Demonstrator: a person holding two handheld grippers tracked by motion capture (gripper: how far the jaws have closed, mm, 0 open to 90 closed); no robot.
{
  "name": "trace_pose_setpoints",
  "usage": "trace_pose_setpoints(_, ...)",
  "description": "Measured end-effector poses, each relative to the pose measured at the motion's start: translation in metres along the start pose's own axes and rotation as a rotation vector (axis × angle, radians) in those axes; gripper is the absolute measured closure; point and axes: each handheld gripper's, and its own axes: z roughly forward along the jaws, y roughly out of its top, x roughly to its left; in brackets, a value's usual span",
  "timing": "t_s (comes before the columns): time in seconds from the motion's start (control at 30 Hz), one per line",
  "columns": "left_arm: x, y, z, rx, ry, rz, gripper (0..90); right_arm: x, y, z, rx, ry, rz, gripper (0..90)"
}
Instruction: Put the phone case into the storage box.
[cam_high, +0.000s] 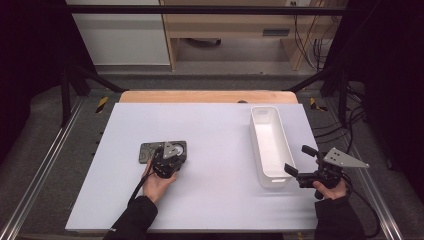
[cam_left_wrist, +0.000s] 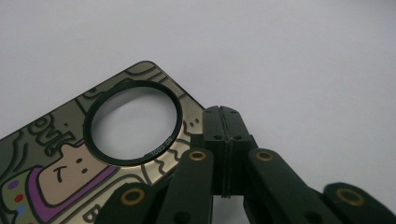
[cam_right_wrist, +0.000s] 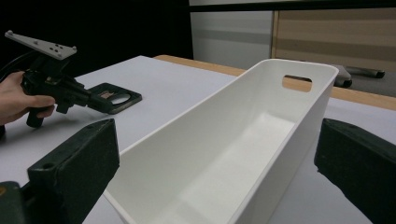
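Observation:
A flat dark plate (cam_high: 150, 151) with a round hole and cartoon print lies on the white tabletop (cam_high: 215, 130), left of centre. My left gripper (cam_high: 170, 156) rests over its right end. In the left gripper view the plate (cam_left_wrist: 56, 158) lies low on the left, and the left gripper (cam_left_wrist: 223, 114) is shut, its jaws pressed together with nothing seen between them, just past the plate's edge. My right gripper (cam_high: 300, 160) is open beside the near right corner of a long white bin (cam_high: 260, 112). The bin (cam_right_wrist: 210, 121) is empty and runs away between the two wide-apart jaws. Farther off are the left gripper (cam_right_wrist: 92, 100) and the plate (cam_right_wrist: 114, 98).
The bin stands lengthwise at the table's right side. A wooden strip (cam_high: 207, 96) edges the far side of the table. Dark frame rails run along both sides, and cables hang at the far right.

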Motion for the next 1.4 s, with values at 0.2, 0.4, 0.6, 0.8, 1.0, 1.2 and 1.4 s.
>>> trace_pose_setpoints(0.2, 0.002, 0.002, 0.004, -0.002, 0.002, 0.005, 89.4, 0.000, 0.000, 0.000, -0.001, 0.001, -0.001, 0.7)
trace_pose_setpoints(0.4, 0.003, 0.004, -0.002, -0.016, -0.001, 0.007, 89.3, 0.000, 0.000, 0.001, 0.004, 0.002, -0.004, 0.7)
trace_pose_setpoints(0.6, 0.010, 0.009, -0.023, -0.069, -0.020, -0.011, 89.3, 0.000, 0.000, 0.000, 0.001, 0.002, -0.003, 0.6)
trace_pose_setpoints(0.8, 0.025, 0.014, -0.042, -0.090, -0.001, -0.029, 89.1, 0.000, 0.001, 0.000, -0.001, 0.004, -0.005, 0.6)
trace_pose_setpoints(1.0, 0.043, 0.017, -0.056, -0.097, 0.025, -0.050, 88.9, 0.000, 0.001, -0.001, -0.003, 0.005, -0.008, 0.5)
trace_pose_setpoints(1.2, 0.062, 0.020, -0.067, -0.088, 0.054, -0.066, 89.0, 0.000, 0.001, 0.000, 0.000, 0.004, -0.005, 0.5)
trace_pose_setpoints(1.4, 0.082, 0.019, -0.068, -0.059, 0.084, -0.105, 89.1, 0.001, 0.000, 0.001, 0.001, 0.006, -0.007, 0.5)
